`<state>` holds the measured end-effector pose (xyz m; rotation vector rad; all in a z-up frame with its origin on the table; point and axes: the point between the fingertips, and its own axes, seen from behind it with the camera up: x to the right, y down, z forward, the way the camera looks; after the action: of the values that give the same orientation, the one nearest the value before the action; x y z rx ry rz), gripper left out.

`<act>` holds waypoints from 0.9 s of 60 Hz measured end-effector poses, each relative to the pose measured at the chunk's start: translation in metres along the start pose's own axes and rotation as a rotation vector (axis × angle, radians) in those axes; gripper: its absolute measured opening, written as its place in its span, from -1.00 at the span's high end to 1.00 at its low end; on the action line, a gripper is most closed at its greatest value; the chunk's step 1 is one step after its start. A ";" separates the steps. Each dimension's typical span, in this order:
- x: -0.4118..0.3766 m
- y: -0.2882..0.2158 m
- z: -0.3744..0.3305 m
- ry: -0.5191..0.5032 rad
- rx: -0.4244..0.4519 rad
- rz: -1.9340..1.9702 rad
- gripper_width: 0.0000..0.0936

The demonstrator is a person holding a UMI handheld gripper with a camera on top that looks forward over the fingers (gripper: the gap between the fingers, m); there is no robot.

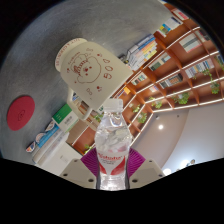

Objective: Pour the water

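Clear water bottle (113, 140) with pink label clamped between both pads of the gripper (112, 168), tilted toward a cream paper cup (88, 67) just beyond its cap, wooden shelves (180, 65) with plants behind.

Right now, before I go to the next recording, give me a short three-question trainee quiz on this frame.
1. True or false: the water bottle stands between the gripper fingers.
2. Which is the measuring cup beyond the bottle? A) white with printed marks B) clear glass C) black
3. Fill in: the bottle's label is ____ and white.

Key: 1 true; 2 A; 3 red. In the background: shelves with books.
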<state>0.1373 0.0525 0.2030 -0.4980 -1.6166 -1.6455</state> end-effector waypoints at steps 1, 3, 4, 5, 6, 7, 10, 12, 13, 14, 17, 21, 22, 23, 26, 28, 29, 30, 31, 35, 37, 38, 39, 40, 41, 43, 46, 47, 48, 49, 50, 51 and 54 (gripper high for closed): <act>-0.001 0.001 0.000 -0.002 -0.002 0.007 0.24; -0.002 0.002 0.000 -0.007 -0.007 0.023 0.24; -0.003 0.002 -0.001 -0.011 -0.010 0.031 0.24; -0.004 0.003 -0.001 -0.016 -0.011 0.045 0.25; -0.005 0.003 -0.001 -0.019 -0.010 0.063 0.24; -0.005 0.004 -0.001 -0.020 -0.014 0.084 0.24; -0.006 0.009 -0.003 -0.026 -0.027 0.153 0.24; -0.007 0.011 -0.004 -0.033 -0.022 0.227 0.24; -0.008 0.013 -0.005 -0.037 -0.023 0.272 0.24; -0.009 0.014 -0.005 -0.044 -0.028 0.322 0.24; -0.016 0.019 -0.008 -0.082 -0.042 0.491 0.24; -0.025 0.026 -0.014 -0.130 -0.069 0.742 0.24; -0.028 0.028 -0.016 -0.143 -0.074 0.803 0.24; -0.030 0.029 -0.017 -0.155 -0.078 0.863 0.24; -0.035 0.030 -0.020 -0.177 -0.085 1.056 0.24; -0.037 0.029 -0.023 -0.199 -0.078 1.189 0.24; -0.039 0.029 -0.024 -0.210 -0.082 1.256 0.24; -0.040 0.030 -0.026 -0.217 -0.089 1.325 0.24; -0.042 0.026 -0.025 -0.219 -0.094 1.395 0.24; -0.046 0.026 -0.032 -0.250 -0.072 1.672 0.24; -0.048 0.023 -0.034 -0.271 -0.061 1.810 0.24; -0.049 0.021 -0.035 -0.285 -0.053 1.874 0.24; -0.049 0.010 -0.035 -0.299 -0.052 1.936 0.24; -0.053 0.012 -0.035 -0.309 -0.038 1.993 0.24; -0.054 0.013 -0.036 -0.315 -0.030 2.046 0.24; -0.055 0.012 -0.038 -0.321 -0.007 2.134 0.24; -0.059 0.008 -0.039 -0.335 0.018 2.230 0.24; -0.054 -0.005 -0.038 -0.336 0.010 2.257 0.24; -0.059 -0.003 -0.038 -0.339 0.012 2.268 0.24; -0.065 -0.001 -0.037 -0.336 0.016 2.275 0.24; -0.068 0.000 -0.037 -0.331 0.017 2.280 0.24; -0.072 0.000 -0.037 -0.325 0.016 2.282 0.24; -0.081 -0.003 -0.036 -0.320 0.014 2.276 0.24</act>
<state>0.1944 0.0368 0.1372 -1.6567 -0.3051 0.2464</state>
